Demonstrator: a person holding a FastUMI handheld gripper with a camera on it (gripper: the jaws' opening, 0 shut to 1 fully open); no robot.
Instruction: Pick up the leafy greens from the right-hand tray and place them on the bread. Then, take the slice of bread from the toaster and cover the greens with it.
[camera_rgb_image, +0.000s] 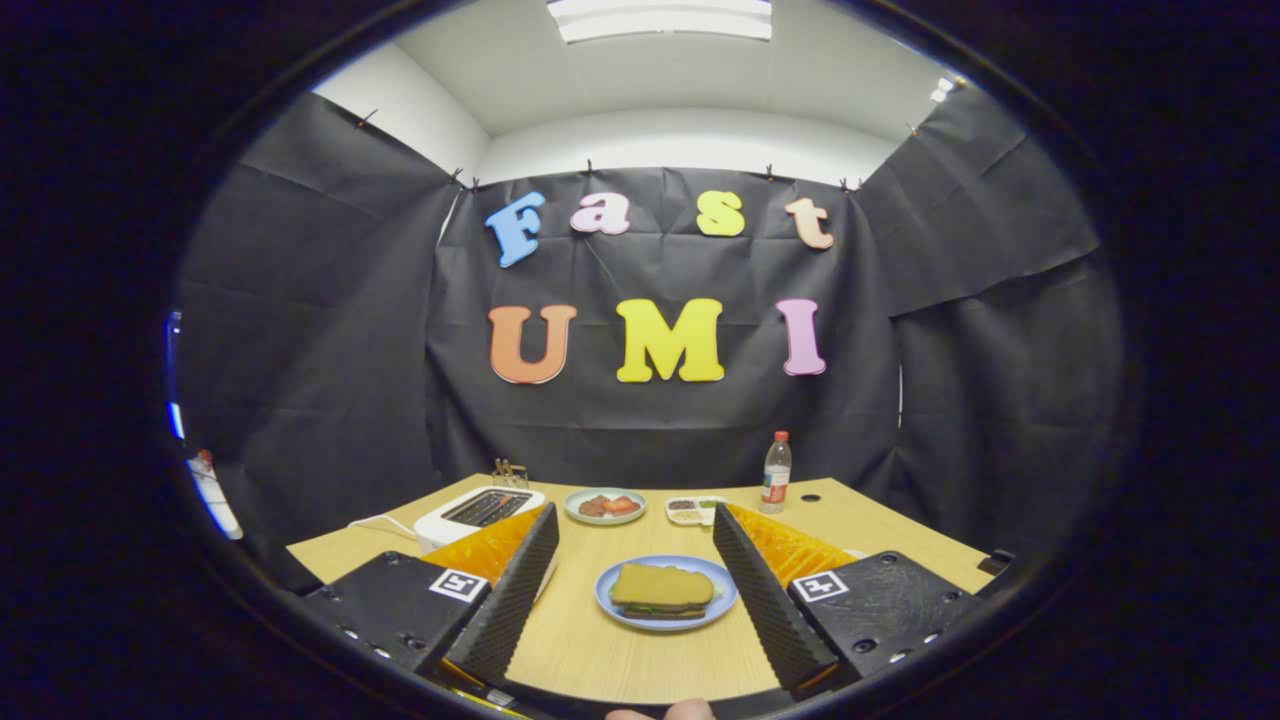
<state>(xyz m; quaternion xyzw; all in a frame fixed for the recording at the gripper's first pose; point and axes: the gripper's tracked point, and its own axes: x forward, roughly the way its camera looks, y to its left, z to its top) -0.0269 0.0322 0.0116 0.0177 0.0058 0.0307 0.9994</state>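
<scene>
A blue plate (625, 612) lies on the wooden table between my two fingers. On it sits a stacked sandwich: a slice of bread (662, 583) on top, with a thin edge of leafy greens (655, 606) showing under it above a lower slice. My gripper (635, 522) is open, raised above the table, its fingers standing wide on either side of the plate with nothing between them. The white toaster (477, 514) stands beyond the left finger, its slots dark. A small white tray (694, 511) with compartments sits beyond the right finger.
A round plate (605, 505) holding red and brown food sits at the back, between toaster and tray. A clear water bottle (776, 472) with a red cap stands behind the tray. A white cable (380, 522) runs left from the toaster.
</scene>
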